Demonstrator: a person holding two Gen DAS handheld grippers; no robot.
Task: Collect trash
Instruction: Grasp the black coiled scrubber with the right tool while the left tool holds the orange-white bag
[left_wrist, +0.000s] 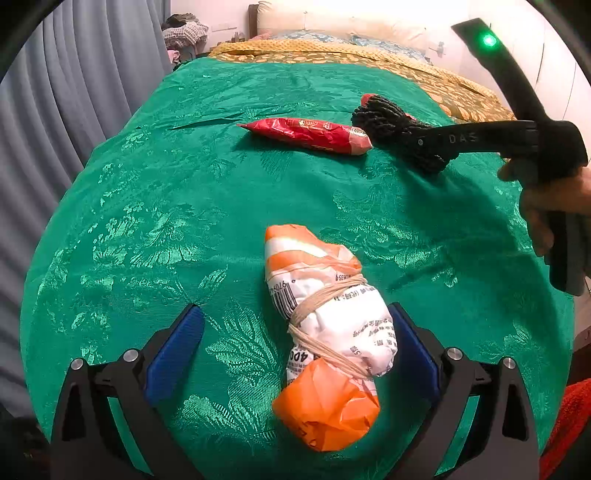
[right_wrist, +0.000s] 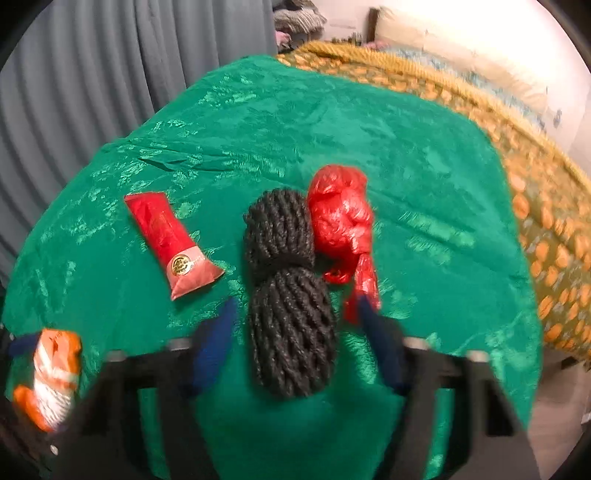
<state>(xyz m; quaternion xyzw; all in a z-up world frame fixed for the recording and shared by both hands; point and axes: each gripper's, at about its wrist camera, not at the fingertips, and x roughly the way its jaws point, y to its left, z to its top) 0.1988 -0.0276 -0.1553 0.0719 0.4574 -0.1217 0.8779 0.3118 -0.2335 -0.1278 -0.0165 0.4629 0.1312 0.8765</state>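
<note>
Left gripper (left_wrist: 295, 343) jaws apart, straddling orange-white wrapper bundle (left_wrist: 327, 332) on green cloth (left_wrist: 147, 221); light, crinkly, best pinched at string-tied waist. Right gripper (right_wrist: 295, 332) jaws apart around black yarn skein (right_wrist: 288, 291); soft, compressible. Beyond: red wrapper (right_wrist: 166, 240), red bag (right_wrist: 341, 218).

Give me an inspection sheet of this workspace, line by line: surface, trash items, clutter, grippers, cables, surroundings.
Surface: green patterned cloth, creased, spread flat.
Job's things: orange-and-white wrapper bundle tied with string; red snack packet; black yarn bundle; red plastic bag knotted, beside the yarn. All lie on the cloth.
Clutter: nothing seen.
Grippers: left hand-held gripper open, fingers either side of the wrapper bundle; right hand-held gripper open, straddling the yarn bundle, image blurred.
Cables: nothing seen.
Surroundings: grey curtain on the left; yellow patterned bedspread beyond the cloth; pile of clothes at the back.
</note>
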